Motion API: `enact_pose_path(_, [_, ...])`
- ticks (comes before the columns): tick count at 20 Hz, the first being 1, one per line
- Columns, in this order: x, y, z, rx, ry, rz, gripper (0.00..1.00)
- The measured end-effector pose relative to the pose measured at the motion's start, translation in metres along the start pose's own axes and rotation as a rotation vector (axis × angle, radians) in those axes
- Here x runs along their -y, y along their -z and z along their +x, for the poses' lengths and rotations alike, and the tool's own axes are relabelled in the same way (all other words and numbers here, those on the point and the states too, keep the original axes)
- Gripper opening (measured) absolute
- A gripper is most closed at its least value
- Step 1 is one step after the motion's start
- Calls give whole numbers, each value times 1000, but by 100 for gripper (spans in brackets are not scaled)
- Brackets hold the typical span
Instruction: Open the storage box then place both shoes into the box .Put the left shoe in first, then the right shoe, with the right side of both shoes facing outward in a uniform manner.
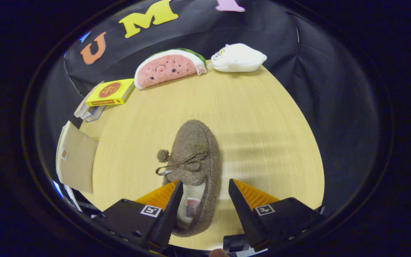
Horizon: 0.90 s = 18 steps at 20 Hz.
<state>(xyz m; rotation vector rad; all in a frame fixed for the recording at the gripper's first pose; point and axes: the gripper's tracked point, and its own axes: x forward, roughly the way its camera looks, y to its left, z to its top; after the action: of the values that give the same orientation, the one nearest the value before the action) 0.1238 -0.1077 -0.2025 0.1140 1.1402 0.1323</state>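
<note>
A fuzzy brown slipper shoe [195, 157] with a bow and a pompom lies on the round wooden table [262, 117], toe pointing away from me. Its heel and white lining sit between my fingers. My gripper [205, 185] is open and straddles the shoe's right side wall: the left finger [171, 200] is over the shoe's opening and the right finger [241, 200] stands apart from the shoe's outer side. A tan flat panel, seemingly the storage box or its lid [76, 162], stands at the table's left edge.
At the far side of the table lie a watermelon-slice plush [168, 67] and a white plush [237, 58]. A yellow box [111, 92] rests on grey items at the far left. Bare tabletop spreads to the right of the shoe.
</note>
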Motion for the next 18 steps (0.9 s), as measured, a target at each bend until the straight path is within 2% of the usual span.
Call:
enact_pose_path(1, [-2, -1, -2, -1, -13, 7, 79])
enact_pose_path(3, [-3, 0, -1, -10, -9, 8, 62])
enact_pose_path(7, [1, 10, -9, -30, 18, -14, 67])
enact_pose_path(9, [5, 9, -8, -27, 26, -20, 64])
enact_pose_path(11, [8, -3, -9, -27, 38, 28, 64])
enact_pose_path(13, [5, 4, 10, -68, 27, 56, 24])
enact_pose_path(16, [13, 6, 19, -85, 70, 13, 24])
enact_pose_path(18, [11, 6, 15, -85, 68, 12, 0])
